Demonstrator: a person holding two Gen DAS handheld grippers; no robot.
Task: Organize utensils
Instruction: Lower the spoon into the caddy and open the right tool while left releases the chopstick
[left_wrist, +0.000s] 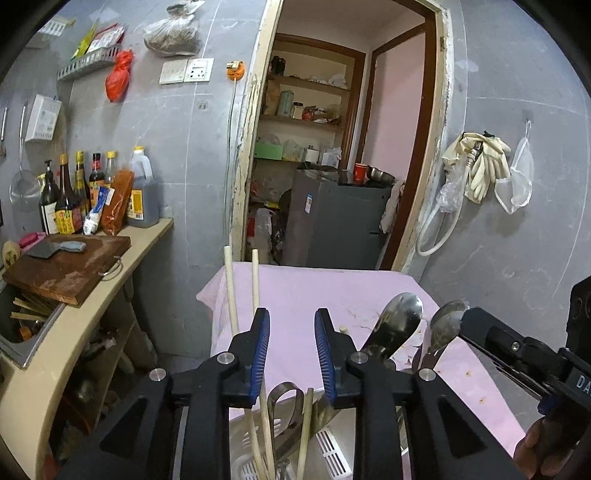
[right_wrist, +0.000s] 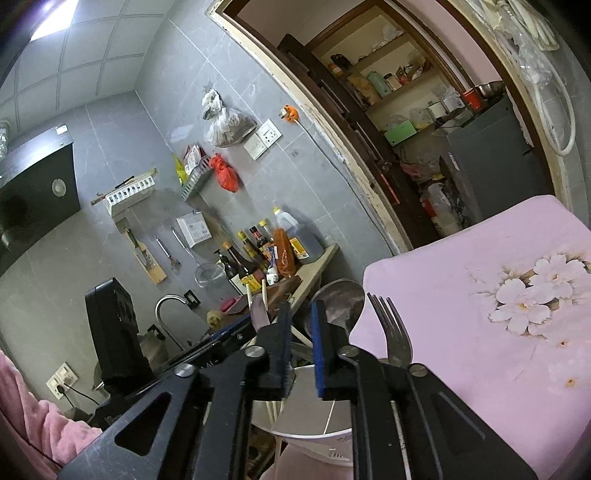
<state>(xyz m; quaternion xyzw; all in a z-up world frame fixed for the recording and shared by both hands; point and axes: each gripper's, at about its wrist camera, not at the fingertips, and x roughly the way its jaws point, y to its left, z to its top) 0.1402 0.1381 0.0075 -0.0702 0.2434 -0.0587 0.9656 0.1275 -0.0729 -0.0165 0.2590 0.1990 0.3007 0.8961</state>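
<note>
1. Utensils stand upright in a white slotted utensil holder (left_wrist: 332, 452), which sits on the pink-clothed surface (left_wrist: 369, 291). Judged reason: handles down keeps the working ends visible and easy to pick out.

2. Landmark for all positions: the utensil holder.
   - Two pale chopsticks (left_wrist: 231, 291) rise from its left side.
   - A looped metal handle (left_wrist: 284, 397) and a further pale stick (left_wrist: 306, 424) stand at its middle.
   - A large metal spoon (left_wrist: 402, 317) and a smaller spoon (left_wrist: 445, 323) rise from its right side.
   - A fork (right_wrist: 391, 328) stands at its right edge, tines up.

3. Left hand-held gripper (left_wrist: 291, 354): positioned directly above the holder, jaws parted, blue pads facing each other with nothing between them. State: released.

4. Right hand-held gripper (right_wrist: 301, 343): positioned above the holder's right side, close to the spoons. Jaws stand slightly apart; the large spoon's bowl shows behind the gap, not pinched. State: released.

5. Judgement: both grippers released over the holder suggests a drop-off has been completed there. The cloth near the holder shows no loose utensils in either view, so the sorting appears well advanced.

6. Caution: the upright items are crowded; a careless withdrawal could snag a handle and tip the holder.
</note>
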